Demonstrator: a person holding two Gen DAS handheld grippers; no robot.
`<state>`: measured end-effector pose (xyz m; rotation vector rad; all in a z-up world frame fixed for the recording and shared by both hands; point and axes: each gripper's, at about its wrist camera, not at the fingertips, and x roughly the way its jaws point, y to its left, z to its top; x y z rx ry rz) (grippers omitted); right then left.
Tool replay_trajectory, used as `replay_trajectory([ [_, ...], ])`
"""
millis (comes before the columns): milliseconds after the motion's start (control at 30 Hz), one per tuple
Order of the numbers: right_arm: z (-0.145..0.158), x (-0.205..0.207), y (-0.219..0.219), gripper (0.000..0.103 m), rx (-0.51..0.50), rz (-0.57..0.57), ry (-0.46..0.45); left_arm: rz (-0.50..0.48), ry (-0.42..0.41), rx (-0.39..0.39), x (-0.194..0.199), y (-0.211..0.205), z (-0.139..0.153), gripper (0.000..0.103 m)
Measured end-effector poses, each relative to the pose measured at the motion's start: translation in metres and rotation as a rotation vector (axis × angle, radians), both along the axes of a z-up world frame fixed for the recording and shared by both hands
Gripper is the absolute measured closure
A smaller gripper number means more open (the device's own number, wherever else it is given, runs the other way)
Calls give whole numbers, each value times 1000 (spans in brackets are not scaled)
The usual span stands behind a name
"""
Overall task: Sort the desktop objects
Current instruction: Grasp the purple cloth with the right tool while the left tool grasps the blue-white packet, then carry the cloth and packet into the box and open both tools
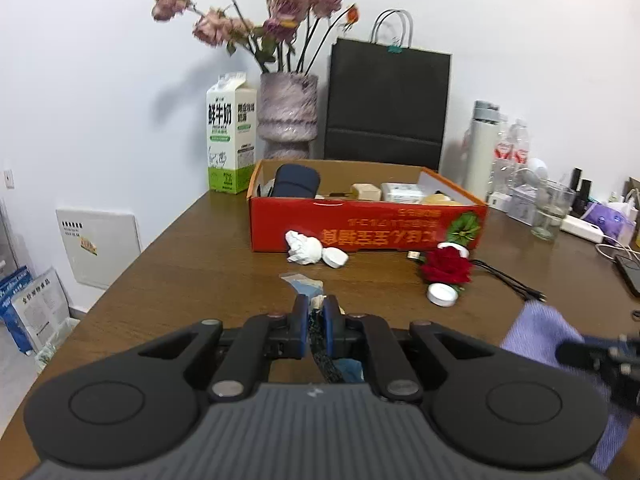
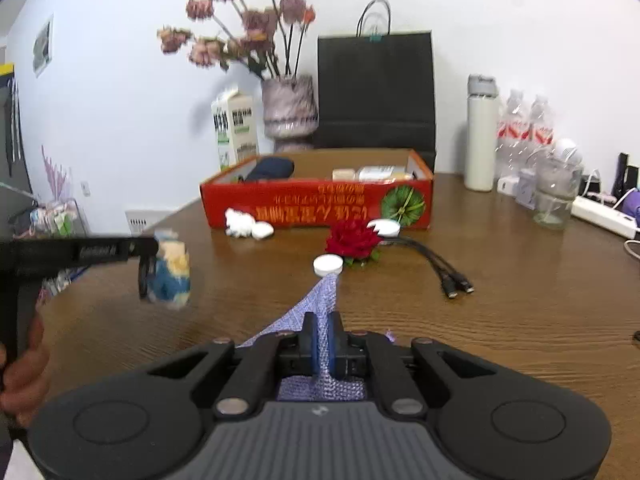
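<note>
Box (image 1: 360,220) is partly filled. Tissue (image 1: 304,247), caps (image 1: 335,257), rose (image 1: 447,266) and cable (image 2: 440,264) are left on table (image 1: 180,272). Left gripper (image 1: 315,312) is clamped on a blue packet (image 2: 170,270), right gripper (image 2: 323,332) on a purple cloth (image 2: 320,300). Both are held low, angled down toward box.
</note>
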<state>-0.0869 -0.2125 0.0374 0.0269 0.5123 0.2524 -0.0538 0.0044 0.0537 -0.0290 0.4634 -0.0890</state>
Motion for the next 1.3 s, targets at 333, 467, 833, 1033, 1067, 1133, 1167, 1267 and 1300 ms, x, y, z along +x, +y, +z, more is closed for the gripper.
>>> replay_trajectory([
  [333, 19, -47, -22, 99, 43, -38, -90, -28, -61, -17, -48, -8, 22, 94],
  [467, 19, -48, -31, 99, 51, -57, -98, -39, -74, -27, -46, -12, 28, 94],
  [833, 39, 6, -40, 99, 30, -84, -131, -60, -131, -29, 23, -6, 51, 94],
  [1033, 79, 84, -30, 99, 45, -42, -210, -102, -109, -64, 115, -2, 84, 94],
  [1067, 86, 103, -27, 99, 61, -36, -214, -105, -103, -63, 134, -3, 88, 94],
  [1133, 96, 140, -22, 99, 101, -31, -209, -111, -66, -71, 175, -4, 92, 94],
  [1167, 101, 164, -20, 99, 128, -33, -194, -118, -32, -92, 196, -5, 92, 94],
  [1267, 104, 231, -17, 99, 220, -48, -120, -109, 48, -93, 252, -14, 82, 94],
  [1300, 104, 248, -15, 99, 248, -61, -99, -93, 46, -55, 267, -20, 76, 94],
])
